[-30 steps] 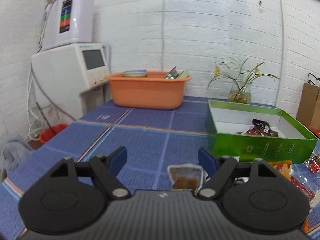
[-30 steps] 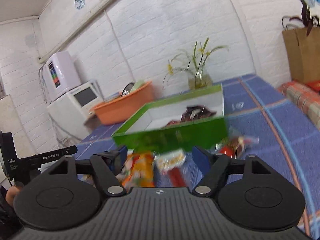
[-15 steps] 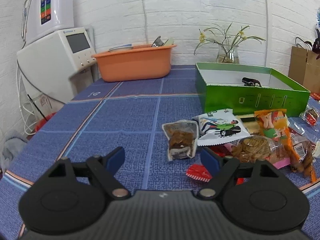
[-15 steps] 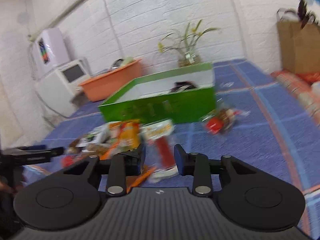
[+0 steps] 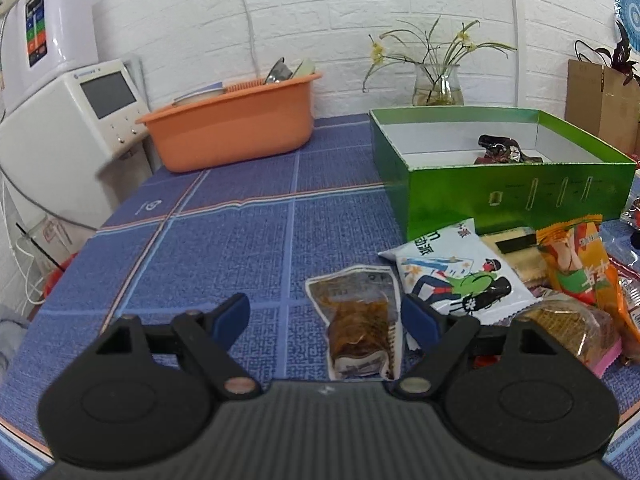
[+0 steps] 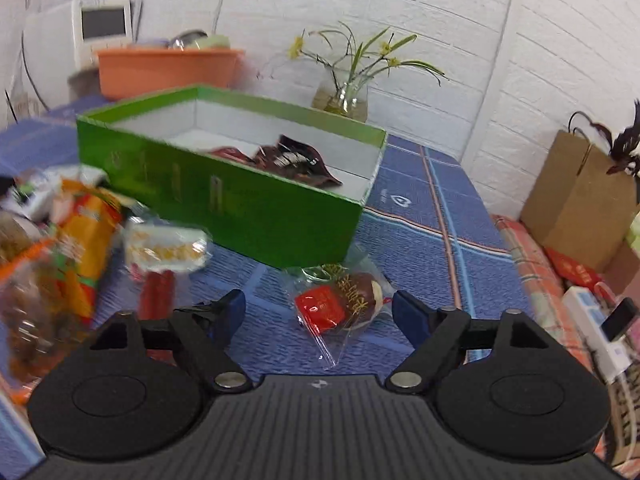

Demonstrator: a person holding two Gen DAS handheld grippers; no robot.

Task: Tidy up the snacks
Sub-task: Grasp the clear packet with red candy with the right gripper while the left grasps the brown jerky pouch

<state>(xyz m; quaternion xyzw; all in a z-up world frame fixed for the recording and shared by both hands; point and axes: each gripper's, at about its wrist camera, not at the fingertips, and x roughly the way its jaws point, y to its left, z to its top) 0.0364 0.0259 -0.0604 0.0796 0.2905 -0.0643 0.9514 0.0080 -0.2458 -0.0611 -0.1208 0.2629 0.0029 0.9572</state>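
Note:
A green box (image 5: pixel 516 196) with a white inside stands on the blue cloth and holds dark snack packets (image 5: pixel 498 148); it also shows in the right wrist view (image 6: pixel 224 196). My left gripper (image 5: pixel 326 318) is open, with a clear packet of brown snack (image 5: pixel 360 326) lying between its fingers. Beside it lie a white cartoon packet (image 5: pixel 456 276) and an orange packet (image 5: pixel 576 264). My right gripper (image 6: pixel 318 312) is open, just above a clear packet with a red and brown snack (image 6: pixel 340 300) in front of the box.
An orange tub (image 5: pixel 236 128) and a white machine (image 5: pixel 68 120) stand at the back left. A glass vase with flowers (image 5: pixel 438 84) stands behind the box. A brown paper bag (image 6: pixel 580 192) and a power strip (image 6: pixel 596 324) lie to the right.
My left gripper moved forward over the brown snack packet. My right gripper opened wide and swung right toward the red and brown packet.

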